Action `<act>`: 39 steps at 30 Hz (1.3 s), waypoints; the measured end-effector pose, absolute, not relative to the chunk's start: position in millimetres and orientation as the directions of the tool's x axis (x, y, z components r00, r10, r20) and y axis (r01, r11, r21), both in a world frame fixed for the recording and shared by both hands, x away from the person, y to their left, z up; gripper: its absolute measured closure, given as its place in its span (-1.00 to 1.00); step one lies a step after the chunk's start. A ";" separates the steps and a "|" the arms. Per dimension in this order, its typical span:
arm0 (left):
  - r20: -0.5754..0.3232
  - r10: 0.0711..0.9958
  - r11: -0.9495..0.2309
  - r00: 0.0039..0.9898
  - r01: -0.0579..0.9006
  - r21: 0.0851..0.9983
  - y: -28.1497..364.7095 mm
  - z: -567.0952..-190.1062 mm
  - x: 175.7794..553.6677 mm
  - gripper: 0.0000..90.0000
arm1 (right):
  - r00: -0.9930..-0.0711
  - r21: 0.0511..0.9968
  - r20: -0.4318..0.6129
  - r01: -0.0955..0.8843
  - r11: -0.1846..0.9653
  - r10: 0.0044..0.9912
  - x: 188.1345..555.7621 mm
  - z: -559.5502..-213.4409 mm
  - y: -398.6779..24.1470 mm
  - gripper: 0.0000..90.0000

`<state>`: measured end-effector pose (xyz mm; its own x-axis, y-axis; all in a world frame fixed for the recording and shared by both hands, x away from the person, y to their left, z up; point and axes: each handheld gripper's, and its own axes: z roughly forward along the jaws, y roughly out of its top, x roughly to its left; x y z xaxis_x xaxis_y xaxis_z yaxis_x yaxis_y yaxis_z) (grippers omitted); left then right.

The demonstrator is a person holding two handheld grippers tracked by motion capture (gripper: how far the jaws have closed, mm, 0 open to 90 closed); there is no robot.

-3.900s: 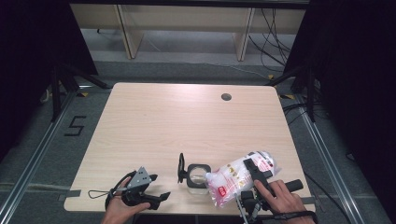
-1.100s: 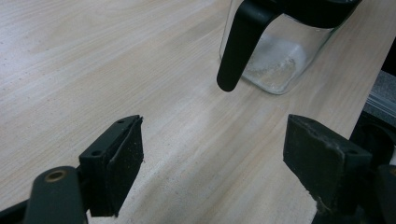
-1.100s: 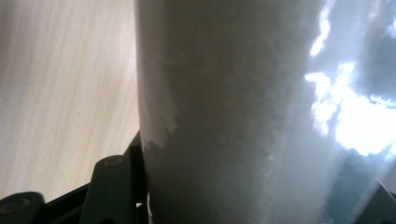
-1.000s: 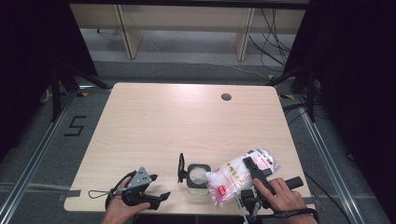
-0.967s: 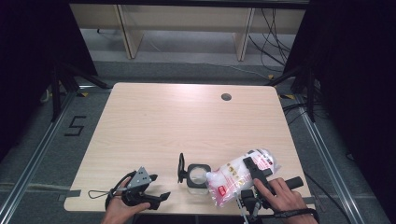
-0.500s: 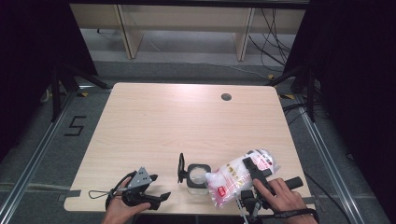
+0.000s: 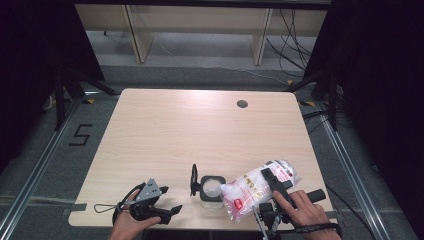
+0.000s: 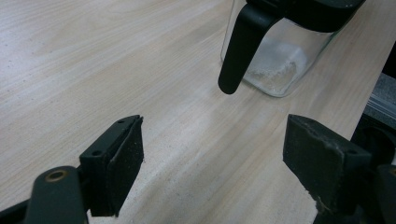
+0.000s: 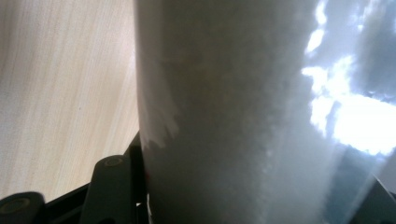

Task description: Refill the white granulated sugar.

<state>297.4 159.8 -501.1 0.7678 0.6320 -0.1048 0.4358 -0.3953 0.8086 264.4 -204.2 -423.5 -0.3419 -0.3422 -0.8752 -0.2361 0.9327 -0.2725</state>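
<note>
High view shows the bag of white granules [image 7: 257, 187] tipped mouth-down over the open glass jar [image 7: 211, 190] near the counter's [image 7: 200, 130] front edge, the right gripper [image 7: 272, 177] clenched around the bag's body. The likeliest risk is granules missing the small square opening and scattering on the wood, since the soft bag sags and its mouth overlaps the rim loosely. The jar's hinged black lid [image 7: 193, 179] stands upright at its left and could swing shut or get knocked. The left gripper [image 8: 212, 158], jaws released and empty, rests near the front left corner, not steadying the jar. A cable hole [image 7: 242, 104] sits by the far edge, well apart.
</note>
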 end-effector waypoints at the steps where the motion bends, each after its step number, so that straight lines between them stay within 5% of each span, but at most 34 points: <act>1: -0.123 0.644 -0.383 0.755 0.458 0.802 159.4 -501.4 296.5 -0.56 | -0.339 -0.269 -0.878 -0.238 0.933 -0.339 264.7 -423.8 -204.5 -0.03; 15: -0.127 0.645 -0.368 0.753 0.452 0.813 157.2 -502.7 296.0 -0.56 | -0.315 -0.278 -0.880 -0.268 0.922 -0.357 266.3 -422.6 -203.0 -0.03; 17: -0.100 0.631 -0.404 0.769 0.436 0.804 160.2 -501.1 297.8 -0.56 | -0.350 -0.209 -0.895 -0.220 0.953 -0.277 263.2 -427.1 -204.5 -0.03; 39: -0.117 0.644 -0.375 0.756 0.446 0.813 158.3 -501.3 295.6 -0.56 | -0.318 -0.264 -0.883 -0.267 0.927 -0.344 266.5 -422.2 -206.1 -0.03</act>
<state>295.6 158.3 -501.3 0.7556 0.6444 -0.1172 0.4457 -0.3749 0.8129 266.5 -206.1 -422.2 -0.3183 -0.3437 -0.8835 -0.2667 0.9268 -0.2645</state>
